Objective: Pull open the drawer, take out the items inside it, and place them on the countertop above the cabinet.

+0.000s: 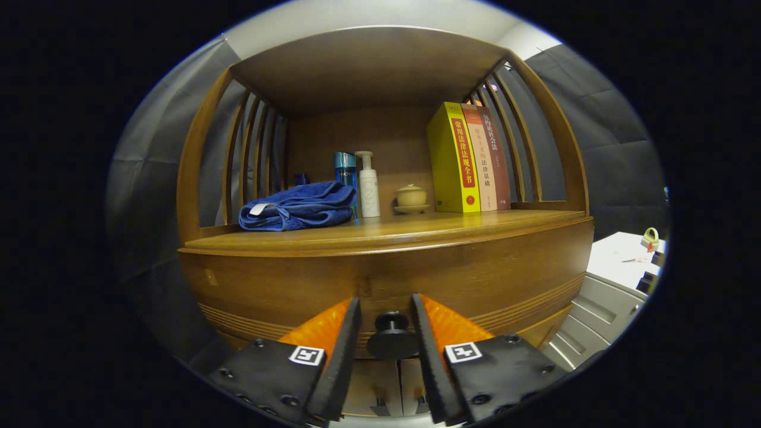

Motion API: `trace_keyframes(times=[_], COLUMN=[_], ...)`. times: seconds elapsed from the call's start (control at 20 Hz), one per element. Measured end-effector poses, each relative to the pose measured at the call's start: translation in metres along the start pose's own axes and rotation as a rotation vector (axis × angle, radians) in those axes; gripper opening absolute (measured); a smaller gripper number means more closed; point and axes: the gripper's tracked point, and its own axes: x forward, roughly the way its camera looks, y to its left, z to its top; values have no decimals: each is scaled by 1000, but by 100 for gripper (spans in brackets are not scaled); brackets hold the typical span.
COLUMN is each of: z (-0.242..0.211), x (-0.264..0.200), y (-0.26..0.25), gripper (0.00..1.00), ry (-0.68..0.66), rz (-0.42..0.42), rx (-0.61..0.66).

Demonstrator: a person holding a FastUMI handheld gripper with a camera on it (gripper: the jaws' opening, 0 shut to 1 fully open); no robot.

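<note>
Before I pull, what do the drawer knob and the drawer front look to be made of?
The knob looks like black plastic or painted metal, matte, with no grain or shine; I can't tell which. The drawer front looks like brown wood with a smooth satin finish: faint grain and carved grooves along its lower edge. The gripper is open, its fingers either side of the knob, not touching it.

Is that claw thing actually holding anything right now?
Not yet. The gripper is open, its two fingers on either side of the drawer's black knob, with gaps showing, so nothing is gripped.
</note>
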Motion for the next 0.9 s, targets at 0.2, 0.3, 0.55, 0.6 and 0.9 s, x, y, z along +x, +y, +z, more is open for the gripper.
trace_keyframes(times=[0.2,0.3,0.55,0.6,0.9], z=[-4,-4,-25,-27,-17], x=[0,-1,-5,-5,3], y=[0,-1,1,-1,0], gripper=[56,57,69,68,55], ry=[5,8,37,34,23], rz=[4,3,24,19,21], rx=[60,57,57,66,33])
